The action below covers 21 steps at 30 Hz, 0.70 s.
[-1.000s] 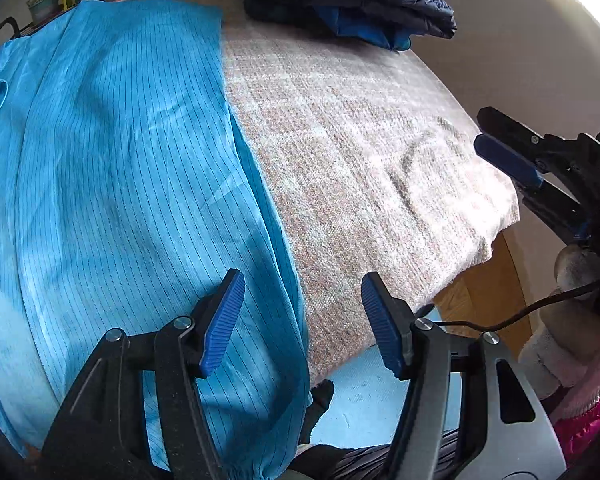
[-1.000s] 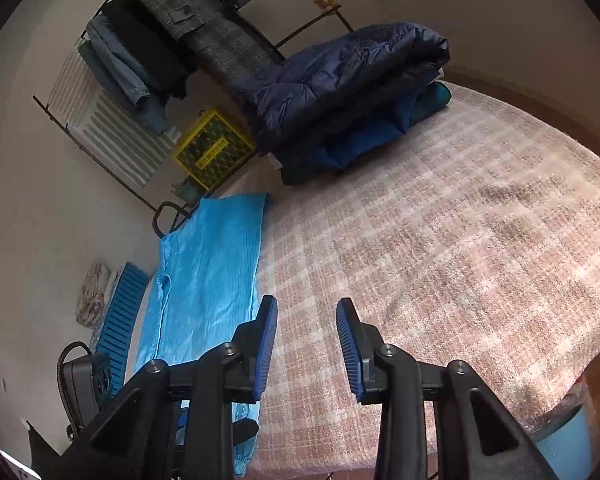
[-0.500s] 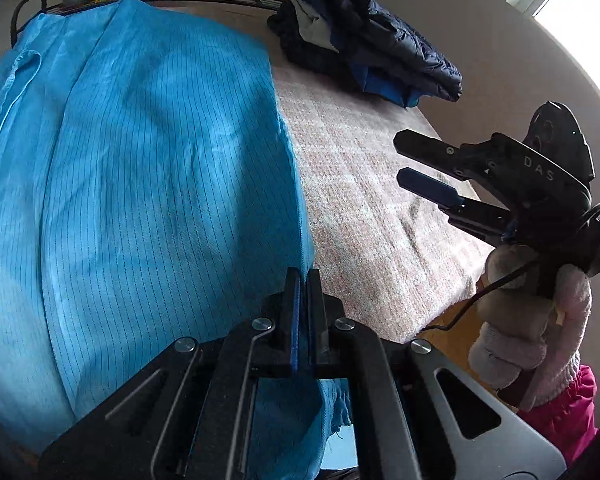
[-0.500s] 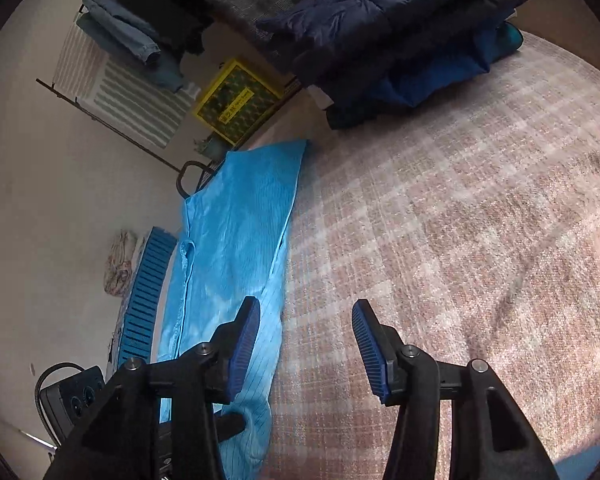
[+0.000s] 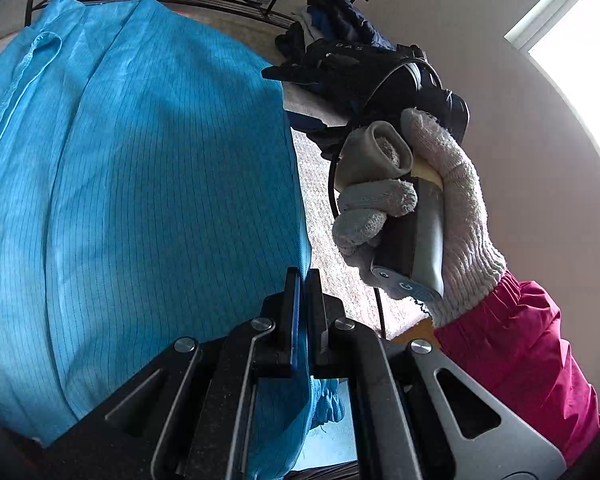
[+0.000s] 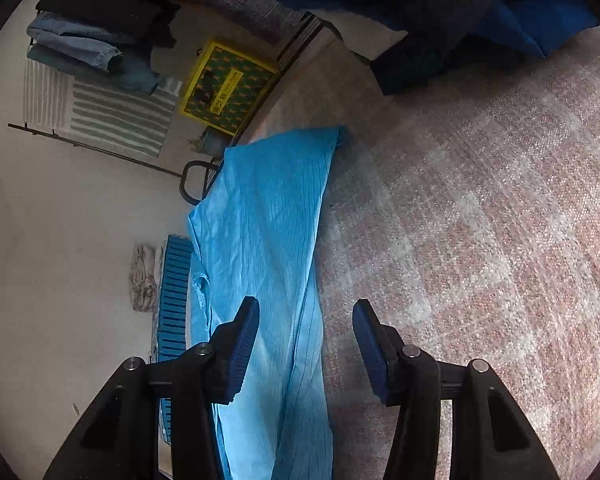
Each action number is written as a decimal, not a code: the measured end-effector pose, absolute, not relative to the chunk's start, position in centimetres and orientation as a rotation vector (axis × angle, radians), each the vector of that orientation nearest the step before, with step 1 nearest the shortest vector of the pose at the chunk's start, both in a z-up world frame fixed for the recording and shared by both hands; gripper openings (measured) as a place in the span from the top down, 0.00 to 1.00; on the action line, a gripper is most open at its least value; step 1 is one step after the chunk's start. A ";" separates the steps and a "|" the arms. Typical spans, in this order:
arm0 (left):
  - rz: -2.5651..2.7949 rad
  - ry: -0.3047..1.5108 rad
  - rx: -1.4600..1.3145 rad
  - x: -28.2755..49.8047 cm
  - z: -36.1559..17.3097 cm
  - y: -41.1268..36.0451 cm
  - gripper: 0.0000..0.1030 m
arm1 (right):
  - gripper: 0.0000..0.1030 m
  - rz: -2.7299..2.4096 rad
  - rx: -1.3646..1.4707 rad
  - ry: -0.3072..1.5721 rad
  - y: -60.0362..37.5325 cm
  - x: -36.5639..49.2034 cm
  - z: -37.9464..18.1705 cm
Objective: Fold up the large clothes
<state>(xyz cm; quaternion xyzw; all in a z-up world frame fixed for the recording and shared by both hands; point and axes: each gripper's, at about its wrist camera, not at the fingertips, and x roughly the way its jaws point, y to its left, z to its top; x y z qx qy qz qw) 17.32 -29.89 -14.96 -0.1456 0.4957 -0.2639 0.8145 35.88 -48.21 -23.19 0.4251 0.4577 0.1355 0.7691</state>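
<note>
Quick count: 1 blue garment (image 5: 148,200) spread on the bed (image 6: 480,240). 2 tongs – left tongs (image 5: 303,280) w/ both pads pinched on the garment's edge, right tongs (image 6: 306,320) w/ pads apart. 1 gloved hand (image 5: 428,200) in shot. 1 pile of dark jackets (image 6: 440,8) at the far end. 1 yellow box (image 6: 228,88), 1 striped towel (image 6: 112,112), 1 blue slatted crate (image 6: 174,300) on the floor.

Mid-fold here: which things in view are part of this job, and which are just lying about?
In the job: blue garment; left tongs, shut on its edge; right tongs, open.

Lying about: dark jacket pile; yellow crate; clothes rack; checked blanket.
</note>
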 end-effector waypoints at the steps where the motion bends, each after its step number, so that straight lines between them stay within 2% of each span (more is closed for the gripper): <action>1: -0.566 1.056 -0.317 17.3 -14.9 -29.7 1.00 | 0.71 0.301 0.914 1.006 -47.8 36.4 -23.3; 3: -0.570 1.053 -0.327 17.2 -14.9 -29.4 1.00 | 0.93 0.328 0.879 1.029 -46.5 37.2 -23.2; 5: -0.579 1.057 -0.342 17.3 -15.0 -29.0 1.00 | 0.99 0.308 0.802 1.046 -45.3 37.6 -22.6; 21: -0.577 1.008 -0.542 15.9 -13.5 -19.0 1.00 | 1.00 0.228 0.365 0.991 -33.0 38.3 -13.8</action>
